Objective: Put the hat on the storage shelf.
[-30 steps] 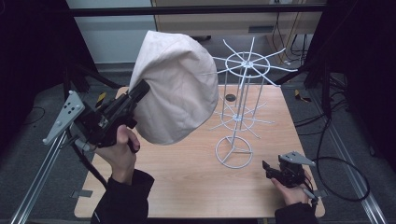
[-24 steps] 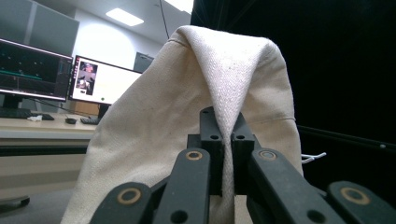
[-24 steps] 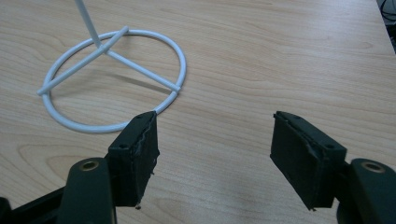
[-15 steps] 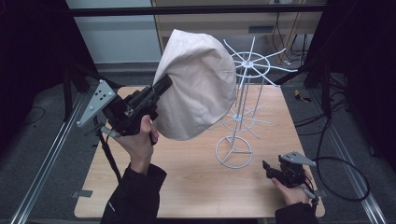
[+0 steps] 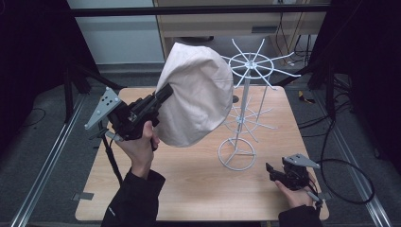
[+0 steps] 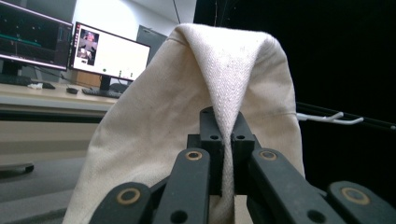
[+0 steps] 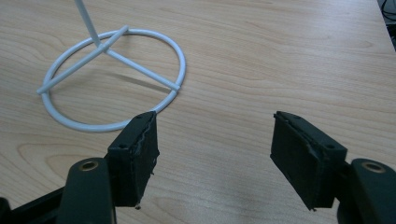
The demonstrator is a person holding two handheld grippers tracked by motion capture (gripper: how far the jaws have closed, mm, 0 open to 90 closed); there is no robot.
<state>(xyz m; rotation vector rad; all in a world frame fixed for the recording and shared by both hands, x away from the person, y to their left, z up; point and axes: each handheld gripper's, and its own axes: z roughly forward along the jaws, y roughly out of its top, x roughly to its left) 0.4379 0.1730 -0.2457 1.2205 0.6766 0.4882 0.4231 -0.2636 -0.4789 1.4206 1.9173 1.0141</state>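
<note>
Beige cloth bag point(image 5: 196, 94) clamped in left tool point(image 5: 163, 94), raised

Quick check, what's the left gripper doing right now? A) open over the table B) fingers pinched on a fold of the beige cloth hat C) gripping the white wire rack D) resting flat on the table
B: in the left gripper view the left gripper has its fingers closed on a fold of the beige cloth hat, which is held up in the air beside the white wire rack.
</note>
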